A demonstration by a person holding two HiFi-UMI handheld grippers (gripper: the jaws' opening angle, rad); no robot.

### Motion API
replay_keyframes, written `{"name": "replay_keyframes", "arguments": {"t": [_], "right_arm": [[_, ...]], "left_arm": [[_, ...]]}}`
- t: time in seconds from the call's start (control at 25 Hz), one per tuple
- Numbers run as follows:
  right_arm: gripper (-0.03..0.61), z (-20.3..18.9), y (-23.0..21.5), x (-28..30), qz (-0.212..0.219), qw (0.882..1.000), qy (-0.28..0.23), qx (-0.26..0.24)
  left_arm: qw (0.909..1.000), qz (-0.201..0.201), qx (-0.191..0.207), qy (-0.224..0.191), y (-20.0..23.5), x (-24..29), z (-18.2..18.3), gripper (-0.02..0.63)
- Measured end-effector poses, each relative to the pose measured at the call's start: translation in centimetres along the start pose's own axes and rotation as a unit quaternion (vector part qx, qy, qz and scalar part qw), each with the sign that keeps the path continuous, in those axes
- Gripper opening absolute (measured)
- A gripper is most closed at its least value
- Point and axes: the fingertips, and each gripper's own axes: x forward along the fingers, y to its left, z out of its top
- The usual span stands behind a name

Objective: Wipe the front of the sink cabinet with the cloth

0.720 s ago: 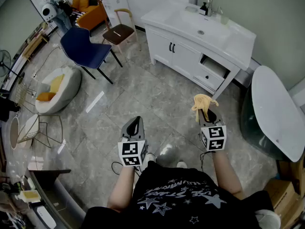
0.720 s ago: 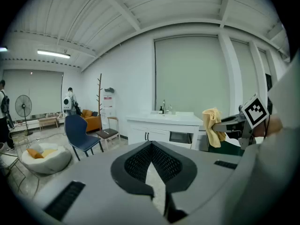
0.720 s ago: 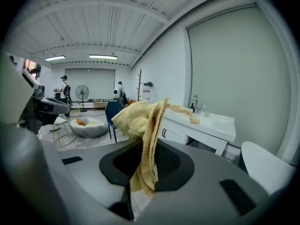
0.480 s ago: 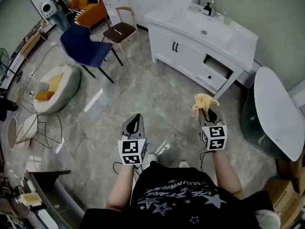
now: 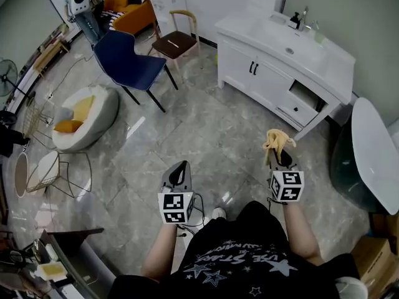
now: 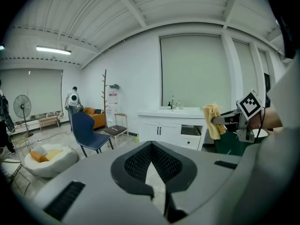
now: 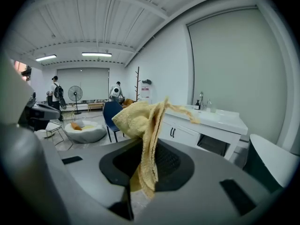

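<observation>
A blue chair (image 5: 128, 58) stood toward the far left of the tiled floor (image 5: 187, 123). Nearer the person, the left gripper (image 5: 180, 168) hung above the floor, its fingers pressed together on nothing. To its right, the right gripper (image 5: 278, 157) clenched a yellow cloth (image 5: 277, 140), well apart from the white sink cabinet (image 5: 268, 80) beyond.

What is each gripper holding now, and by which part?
The right gripper holds the yellow cloth, jaws shut on one bunched end. The left gripper holds nothing.
</observation>
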Motion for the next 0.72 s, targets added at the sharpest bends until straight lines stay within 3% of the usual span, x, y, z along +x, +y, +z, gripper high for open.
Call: {"name": "replay_keyframes", "arguments": {"t": [0.44,0.72], "right_arm": [[0.081,0.9,1.5,5.0,-0.013,1.0,0.023,0.0],[0.081,3.0,0.6,13.3,-0.012,1.0,0.017,0.022]], "left_arm": [[0.9996,-0.012,-0.025,0.009,4.0,1.7,-0.8,0.015],[0.9994,-0.002,-0.023,0.024,7.4,7.3,0.4,0.017]]}}
